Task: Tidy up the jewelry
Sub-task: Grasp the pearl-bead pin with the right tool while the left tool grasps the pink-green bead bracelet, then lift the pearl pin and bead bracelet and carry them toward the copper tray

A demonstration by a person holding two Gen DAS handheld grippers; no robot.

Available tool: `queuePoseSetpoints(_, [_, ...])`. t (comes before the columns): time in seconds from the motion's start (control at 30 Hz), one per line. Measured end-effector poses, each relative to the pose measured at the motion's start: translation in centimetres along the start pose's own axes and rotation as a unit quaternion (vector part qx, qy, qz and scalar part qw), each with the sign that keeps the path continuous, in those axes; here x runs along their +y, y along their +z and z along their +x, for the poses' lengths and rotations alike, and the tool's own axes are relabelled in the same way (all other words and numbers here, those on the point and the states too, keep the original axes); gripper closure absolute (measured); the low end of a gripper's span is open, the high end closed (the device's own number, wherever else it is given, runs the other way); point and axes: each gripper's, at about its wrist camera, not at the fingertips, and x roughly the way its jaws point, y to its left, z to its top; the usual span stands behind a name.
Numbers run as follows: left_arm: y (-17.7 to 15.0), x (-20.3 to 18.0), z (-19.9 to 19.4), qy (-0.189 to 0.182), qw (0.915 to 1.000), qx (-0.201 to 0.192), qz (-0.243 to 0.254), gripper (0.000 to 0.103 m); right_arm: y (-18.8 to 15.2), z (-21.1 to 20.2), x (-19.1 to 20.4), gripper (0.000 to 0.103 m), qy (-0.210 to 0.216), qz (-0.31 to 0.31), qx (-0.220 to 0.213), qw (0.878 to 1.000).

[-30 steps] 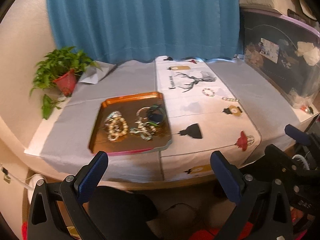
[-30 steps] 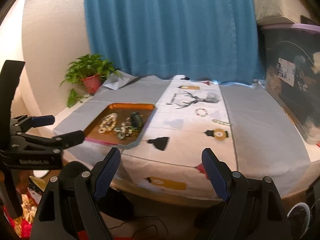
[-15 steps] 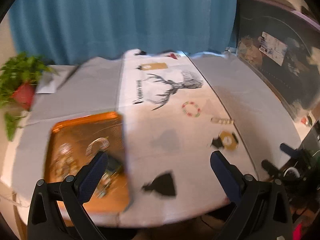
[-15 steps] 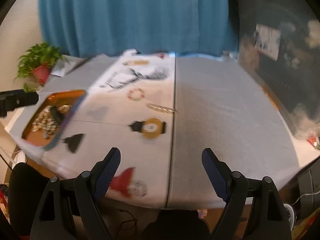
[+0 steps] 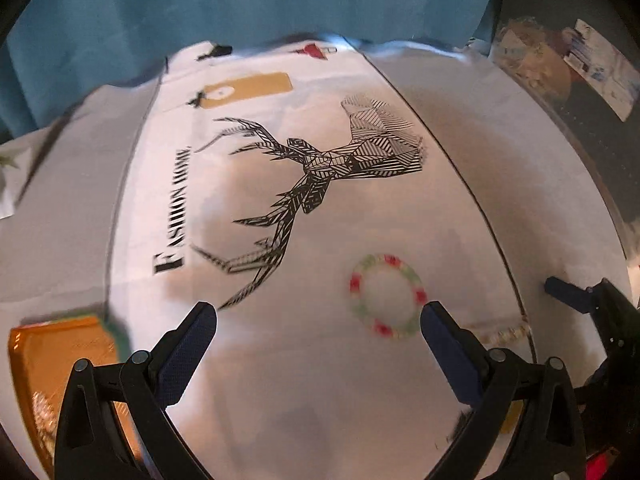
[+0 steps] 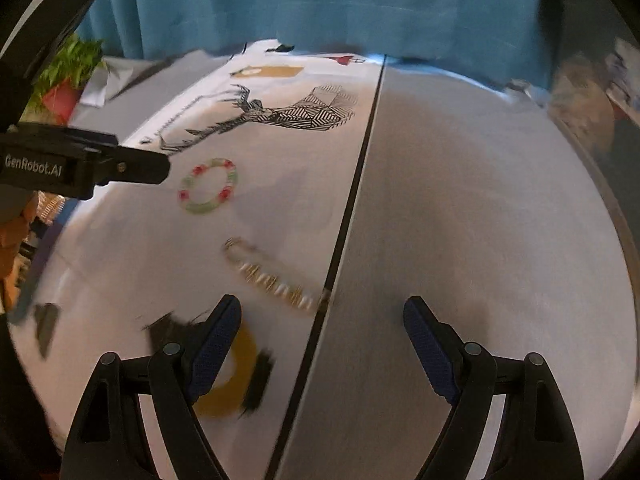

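A green, white and red bead bracelet (image 5: 385, 297) (image 6: 208, 191) lies flat on the white printed cloth. My left gripper (image 5: 318, 314) hovers open over the cloth, the bracelet just inside its right finger. A pale gold chain bracelet (image 6: 276, 280) (image 5: 506, 332) lies stretched out near the cloth's dark seam. My right gripper (image 6: 322, 312) is open above that seam, the chain just ahead of its left finger (image 6: 216, 340). An orange tray (image 5: 60, 364) with jewelry shows at the lower left of the left wrist view, partly hidden by the finger.
A blue curtain (image 6: 304, 4) hangs behind the table. The grey cloth (image 6: 480, 220) covers the right side. A dark plastic bin (image 5: 580, 92) stands at the right edge. A potted plant (image 6: 64, 80) sits far left. The left gripper's body (image 6: 80, 164) reaches into the right wrist view.
Both grippers have moved forward and down over the table, tilting further downward. The tray slid to the lower left edge; the two bracelets now lie close ahead. Both stayed open.
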Motion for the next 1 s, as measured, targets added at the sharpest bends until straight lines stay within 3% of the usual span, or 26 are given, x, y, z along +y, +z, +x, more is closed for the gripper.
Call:
queuePoseSetpoints(0.13, [0.7, 0.3, 2.8, -0.010, 0.9992, 0.039, -0.005, 0.002, 1.6, 1.1, -0.3, 0.018, 0.006, -0.015, -0.008, 1.000])
queuePoseSetpoints(0.33, [0.3, -0.7, 3.0, -0.002, 0.9989, 0.020, 0.042, 0.004, 2.4, 2.0, -0.5, 0.017, 0.015, -0.015, -0.023, 1.000])
queuePoseSetpoints(0.37, [0.4, -0.7, 2.9, -0.002, 0.9989, 0.018, 0.043, 0.027, 2.4, 1.9, -0.4, 0.023, 0.015, -0.017, -0.024, 0.999])
queuePoseSetpoints(0.4, [0.5, -0.9, 2.2, -0.007, 0.9988, 0.006, 0.048, 0.051, 2.4, 1.7, -0.3, 0.047, 0.018, -0.020, -0.029, 0.999])
queuePoseSetpoints(0.43, [0.7, -1.2, 1.8, -0.023, 0.9981, 0.012, 0.056, 0.096, 2.3, 1.3, 0.1, 0.068, 0.022, -0.027, -0.039, 0.999])
queuePoseSetpoints(0.47, [0.8, -1.4, 1.7, -0.032, 0.9976, 0.024, 0.056, 0.098, 2.2, 1.1, 0.4, 0.090, 0.022, -0.034, -0.041, 0.998])
queuePoseSetpoints(0.53, [0.8, -1.2, 1.3, -0.044, 0.9977, 0.031, 0.042, 0.099, 1.8, 0.7, 0.7, 0.091, 0.025, -0.026, -0.039, 0.999])
queuePoseSetpoints(0.7, [0.0, -0.3, -2.0, -0.046, 0.9987, 0.002, 0.021, 0.099, 1.1, -0.2, -0.9, 0.091, 0.065, 0.062, -0.028, 0.996])
queuePoseSetpoints(1.0, [-5.9, 0.2, -12.0, -0.031, 0.9970, -0.066, 0.026, 0.099, -2.3, -8.2, 1.6, 0.091, 0.019, 0.092, -0.070, 0.993])
